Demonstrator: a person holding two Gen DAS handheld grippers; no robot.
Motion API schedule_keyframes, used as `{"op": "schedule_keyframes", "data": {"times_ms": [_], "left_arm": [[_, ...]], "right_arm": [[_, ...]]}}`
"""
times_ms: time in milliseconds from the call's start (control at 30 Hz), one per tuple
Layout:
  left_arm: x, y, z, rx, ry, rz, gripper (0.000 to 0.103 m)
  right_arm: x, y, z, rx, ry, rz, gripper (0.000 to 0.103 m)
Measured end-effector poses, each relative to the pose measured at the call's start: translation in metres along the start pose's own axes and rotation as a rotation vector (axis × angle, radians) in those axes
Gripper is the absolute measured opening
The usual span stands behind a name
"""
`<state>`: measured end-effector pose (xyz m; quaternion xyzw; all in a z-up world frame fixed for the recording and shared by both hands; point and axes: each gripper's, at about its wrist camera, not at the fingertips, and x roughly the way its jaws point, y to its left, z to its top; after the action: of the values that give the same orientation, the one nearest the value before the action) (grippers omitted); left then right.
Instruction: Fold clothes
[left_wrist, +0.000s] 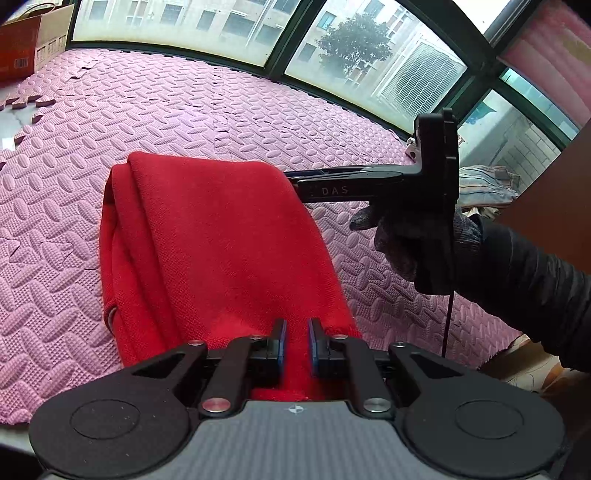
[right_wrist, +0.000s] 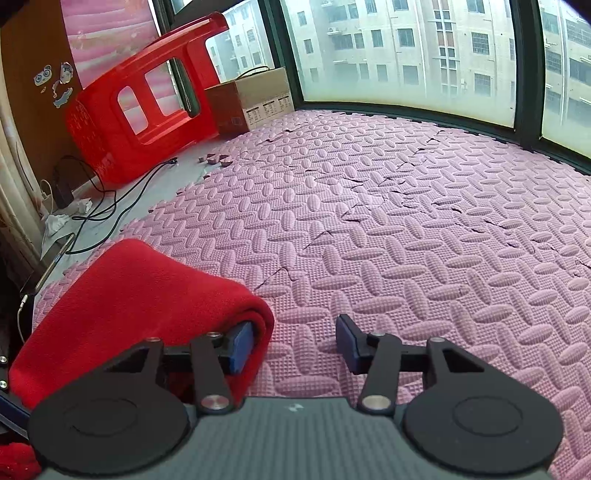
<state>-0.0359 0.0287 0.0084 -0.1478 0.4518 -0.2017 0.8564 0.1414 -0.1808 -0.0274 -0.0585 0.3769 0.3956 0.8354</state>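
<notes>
Left wrist view: a red knit garment (left_wrist: 221, 251), folded into a long band, runs away from the camera along the line of the fingers, its long axis leading from the left gripper (left_wrist: 297, 345) out to a rounded fold at the far end. It is raised above the pink foam mat (left_wrist: 184, 107), draped between the two tools. The cloth has a fine waffle weave, with layered edges showing along its left side and a pale label edge low on that side. The left gripper's blue pads (left_wrist: 282, 343) stand a narrow way apart with the cloth pinched between them. The right gripper, held in a gloved hand (left_wrist: 410, 240), reaches in from the right, its fingers hidden behind the far fold.

Right wrist view: the same garment (right_wrist: 140, 295) slants from lower left up to a rounded fold, draped over the left finger (right_wrist: 242, 345) of the right gripper (right_wrist: 295, 343). Its jaws are spread wide, the right finger bare over the mat (right_wrist: 406, 221). A red plastic stool (right_wrist: 147, 96) lies tipped beside a cardboard box (right_wrist: 255, 96) under the window (right_wrist: 406, 48).
</notes>
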Motion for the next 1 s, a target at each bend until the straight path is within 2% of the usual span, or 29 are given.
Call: {"op": "schedule_keyframes", "data": {"times_ms": [167,233,367,500,600,700,833,900,1000], "left_arm": [[0.0,-0.001,-0.001,0.023,-0.007,0.01,0.014],[-0.001,-0.004,-0.001,0.042,-0.011,0.022,0.014],[-0.001,-0.014,-0.003,0.095,-0.021,0.057,0.014],[-0.002,-0.013,-0.007,0.084,-0.039,0.063,0.014],[-0.003,-0.013,-0.009,0.073,-0.053,0.068,0.014],[-0.004,-0.015,-0.012,0.072,-0.065,0.073,0.014],[-0.006,-0.015,-0.014,0.072,-0.073,0.073,0.014],[-0.008,-0.015,-0.015,0.073,-0.077,0.076,0.014],[-0.012,-0.015,-0.014,0.073,-0.083,0.081,0.015]], "right_arm": [[-0.018,-0.002,0.006,0.003,-0.003,-0.008,0.047],[-0.034,0.008,0.008,-0.03,-0.037,-0.014,0.047],[-0.05,0.051,0.007,-0.175,-0.07,0.109,0.044],[-0.036,0.084,-0.008,-0.31,-0.007,0.159,0.039],[-0.023,0.086,-0.02,-0.316,0.05,0.153,0.039],[-0.028,0.084,-0.014,-0.29,0.062,0.175,0.039],[-0.036,0.073,0.017,-0.217,0.003,0.206,0.04],[-0.023,0.069,0.031,-0.211,0.012,0.182,0.042],[0.007,0.059,0.044,-0.176,0.062,0.16,0.05]]}}
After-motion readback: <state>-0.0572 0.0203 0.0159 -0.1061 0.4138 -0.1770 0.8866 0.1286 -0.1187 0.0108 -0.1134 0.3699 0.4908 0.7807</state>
